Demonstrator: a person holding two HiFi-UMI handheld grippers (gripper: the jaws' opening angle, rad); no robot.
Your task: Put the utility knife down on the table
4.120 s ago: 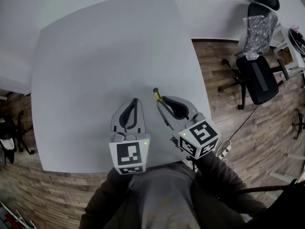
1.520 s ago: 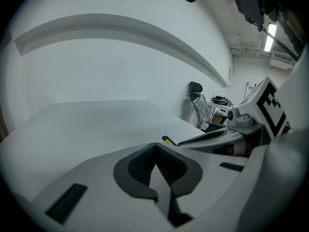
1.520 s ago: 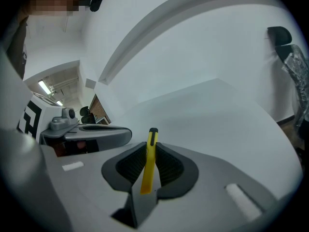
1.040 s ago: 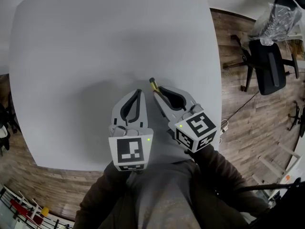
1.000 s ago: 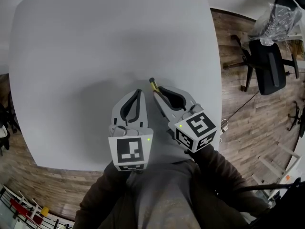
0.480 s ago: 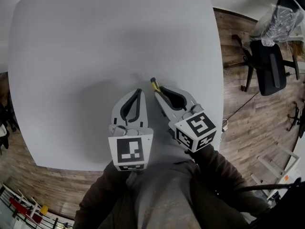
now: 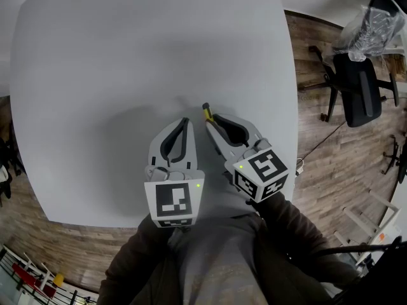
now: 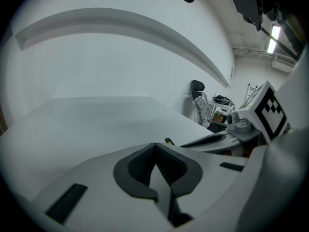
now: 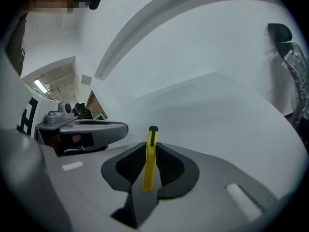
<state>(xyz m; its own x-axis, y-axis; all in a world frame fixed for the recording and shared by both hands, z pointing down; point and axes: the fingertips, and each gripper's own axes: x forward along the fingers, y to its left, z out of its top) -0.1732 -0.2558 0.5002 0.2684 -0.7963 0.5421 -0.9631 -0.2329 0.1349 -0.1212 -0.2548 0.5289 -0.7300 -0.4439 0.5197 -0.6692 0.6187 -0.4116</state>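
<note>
The right tongs (image 7: pixel 210 122) are clamped on the yellow utility knife (image 9: pixel 150 159), its black tip poking out ahead over the white bench (image 7: pixel 127 56). Just beside them, the left tongs (image 7: pixel 184 123) are closed on nothing.

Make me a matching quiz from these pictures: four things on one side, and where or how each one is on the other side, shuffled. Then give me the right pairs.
Things
1. utility knife
2. left claw
3. office chair
4. table

Place, colour or state
A. black, standing on the wooden floor
B. pale grey, under both claws
C. yellow, clamped in the right claw
D. shut, with nothing in it

Pairs: 1-C, 2-D, 3-A, 4-B
</note>
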